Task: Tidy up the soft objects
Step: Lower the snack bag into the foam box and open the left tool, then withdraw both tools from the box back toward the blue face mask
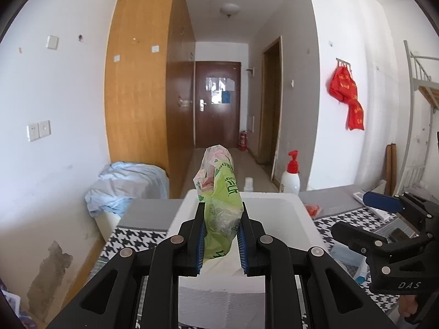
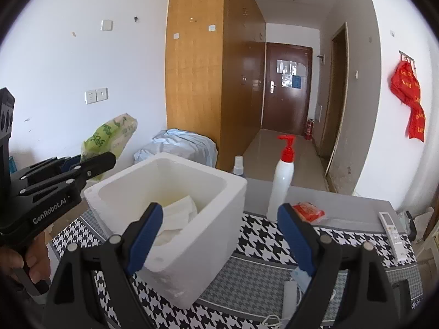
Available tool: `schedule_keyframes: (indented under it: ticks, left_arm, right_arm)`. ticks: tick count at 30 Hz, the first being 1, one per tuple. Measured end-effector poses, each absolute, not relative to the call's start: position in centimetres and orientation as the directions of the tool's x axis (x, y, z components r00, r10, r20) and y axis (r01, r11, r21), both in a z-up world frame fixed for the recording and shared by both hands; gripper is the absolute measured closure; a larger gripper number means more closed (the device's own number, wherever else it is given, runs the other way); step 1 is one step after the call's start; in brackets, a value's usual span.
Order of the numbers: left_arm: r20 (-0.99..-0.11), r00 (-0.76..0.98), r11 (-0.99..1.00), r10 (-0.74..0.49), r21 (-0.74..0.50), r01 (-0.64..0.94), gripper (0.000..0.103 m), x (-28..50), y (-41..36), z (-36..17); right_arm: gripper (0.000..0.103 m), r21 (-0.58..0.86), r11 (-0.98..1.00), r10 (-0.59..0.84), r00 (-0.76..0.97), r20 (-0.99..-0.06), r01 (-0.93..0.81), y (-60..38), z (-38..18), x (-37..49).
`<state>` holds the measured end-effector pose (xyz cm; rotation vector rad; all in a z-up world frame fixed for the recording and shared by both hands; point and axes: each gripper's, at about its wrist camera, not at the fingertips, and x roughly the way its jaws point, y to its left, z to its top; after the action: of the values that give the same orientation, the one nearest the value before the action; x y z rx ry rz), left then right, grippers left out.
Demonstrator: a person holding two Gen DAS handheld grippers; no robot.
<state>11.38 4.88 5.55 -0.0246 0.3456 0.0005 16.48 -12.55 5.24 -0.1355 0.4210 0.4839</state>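
My left gripper [image 1: 221, 235] is shut on a green plastic tissue pack [image 1: 222, 192], which stands up between the blue pads over the white foam box [image 1: 274, 200]. In the right wrist view the left gripper [image 2: 107, 160] carries the pack [image 2: 109, 134] just left of the box [image 2: 214, 219], with a hand on its grip. A white soft item [image 2: 178, 213] lies inside the box. My right gripper [image 2: 219, 213] is open, nothing between its fingers, hovering before the box's near right corner; it also shows in the left wrist view as the right gripper [image 1: 354, 216].
On the houndstooth cloth [image 2: 258, 233] stand a white bottle with a red pump [image 2: 282, 181], a red packet [image 2: 308, 211], a remote [image 2: 392, 233] and a blue face mask [image 2: 301, 277]. A light blue cloth bundle [image 2: 181, 145] sits beyond the box by the wardrobe.
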Motion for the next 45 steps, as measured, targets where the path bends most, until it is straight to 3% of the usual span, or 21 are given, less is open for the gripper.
schedule_keyframes:
  ticks: [32,36,38,40,43,45]
  left_arm:
    - [-0.445,0.895,0.999,-0.044,-0.005,0.046,0.080,15.4,2.9,5.0]
    - [-0.454,0.890,0.999,-0.041,-0.014,0.039,0.066,15.7,3.1,4.9]
    - [-0.453,0.891,1.000,-0.026,-0.006,0.026,0.055,15.8,3.1,4.9]
    - [-0.446,0.895,1.000,-0.012,0.001,0.013,0.034,15.6,3.0,5.0]
    - [-0.431,0.902,1.000,0.000,0.002,0.001,0.013,15.3,3.1,5.0]
    - [-0.414,0.910,1.000,0.008,0.006,-0.005,0.007,15.0,2.9,5.1]
  right_arm:
    - [0.014,0.021,0.909,0.387,0.823,-0.416,-0.417,-16.5,4.5,17.0]
    - [0.014,0.026,0.912,0.383,0.825,-0.416,-0.410,-16.9,4.5,17.0]
    - [0.014,0.029,0.913,0.382,0.828,-0.411,-0.407,-17.1,4.5,16.8]
    - [0.014,0.034,0.913,0.383,0.829,-0.407,-0.406,-17.3,4.6,16.8]
    - [0.014,0.035,0.914,0.382,0.831,-0.405,-0.403,-17.5,4.6,16.7]
    - [0.014,0.038,0.914,0.383,0.831,-0.403,-0.403,-17.6,4.6,16.7]
